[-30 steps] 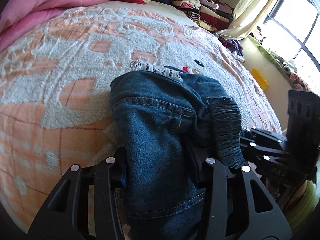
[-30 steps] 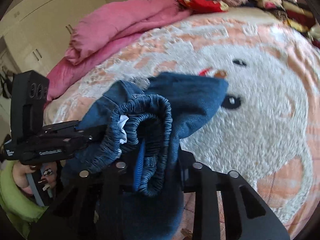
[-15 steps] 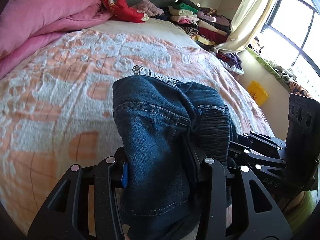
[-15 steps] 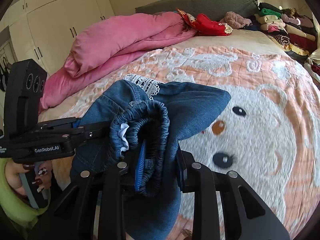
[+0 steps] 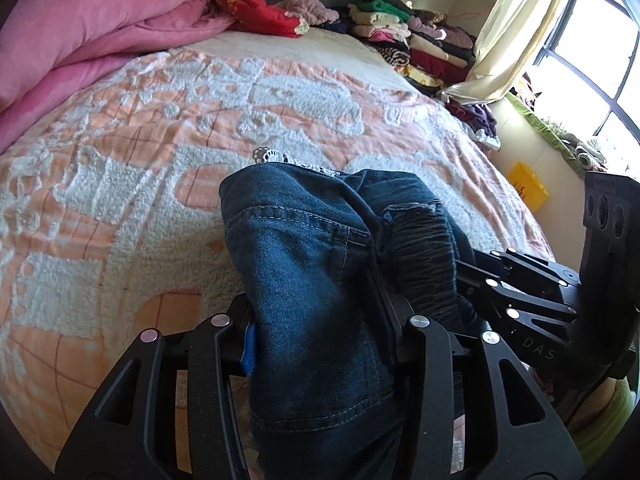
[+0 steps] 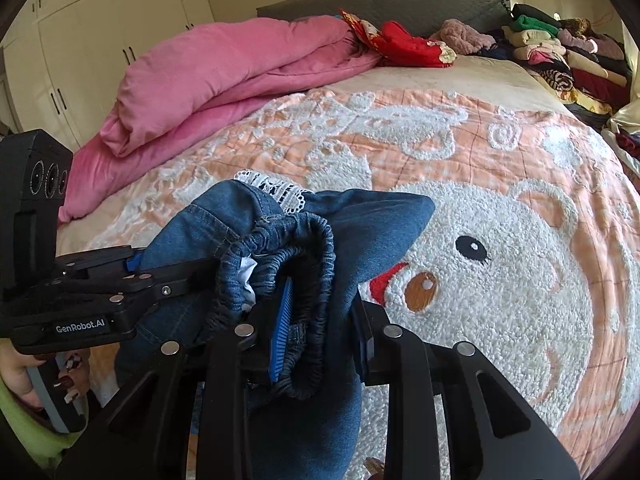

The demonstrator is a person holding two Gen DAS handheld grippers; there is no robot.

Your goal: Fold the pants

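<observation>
The left gripper [image 5: 316,332] has its fingers [image 5: 248,344] clamped on a thick bunch of the denim pants [image 5: 316,280], and the right gripper [image 6: 320,316] grips the gathered elastic waistband [image 6: 296,236] just beside it, its blue-padded fingers [image 6: 282,316] pressed into the cloth. The pants hang bunched between the two tools, held above the bed [image 6: 500,208], with a white lace trim [image 6: 276,190] poking out at twelve o'clock from the fingers. The denim looks soft but fairly weighty and thick, so it should drape and sag rather than hold shape, and is unlikely to slip from ridged pads. The waistband is probably the best hold, being bulky and stretchy; the stitched seams look firm too. A pink duvet [image 6: 224,68] lies at ten o'clock, stacked clothes [image 6: 560,52] at two o'clock.
</observation>
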